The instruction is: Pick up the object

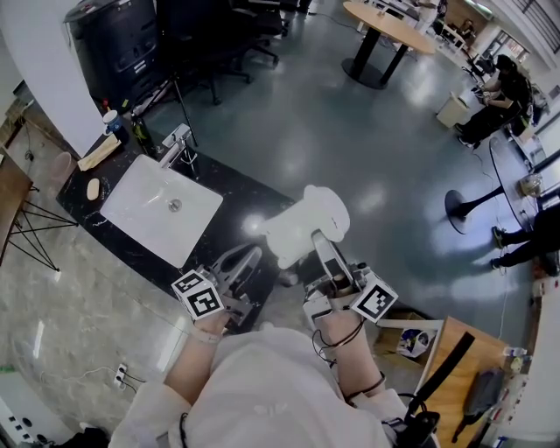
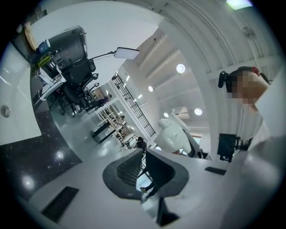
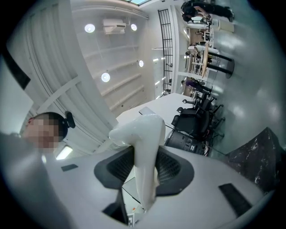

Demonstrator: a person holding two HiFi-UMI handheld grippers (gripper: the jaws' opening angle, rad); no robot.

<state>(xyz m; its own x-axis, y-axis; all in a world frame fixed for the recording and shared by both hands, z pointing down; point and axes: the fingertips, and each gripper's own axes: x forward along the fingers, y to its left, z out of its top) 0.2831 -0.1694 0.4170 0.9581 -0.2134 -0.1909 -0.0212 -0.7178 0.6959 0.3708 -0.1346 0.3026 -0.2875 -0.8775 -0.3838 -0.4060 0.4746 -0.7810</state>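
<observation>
My right gripper (image 1: 322,247) is shut on a glossy white moulded object (image 1: 306,226) and holds it up in the air, over the edge of the black counter (image 1: 254,197). In the right gripper view the object's narrow stem (image 3: 144,152) is pinched between the two dark pads (image 3: 117,169), and its bulbous end sticks out above them. The left gripper (image 1: 238,267) hangs beside it at the lower left, jaws together with nothing between them. From the left gripper view, the white object (image 2: 173,134) shows beyond the closed pads (image 2: 129,172).
A white sink (image 1: 140,219) with a faucet (image 1: 178,147) is set in the black counter, with bottles and a soap dish at its far end. Office chairs (image 1: 227,35), a round wooden table (image 1: 389,24) and seated people (image 1: 499,96) are across the floor. A wooden desk (image 1: 464,354) is at lower right.
</observation>
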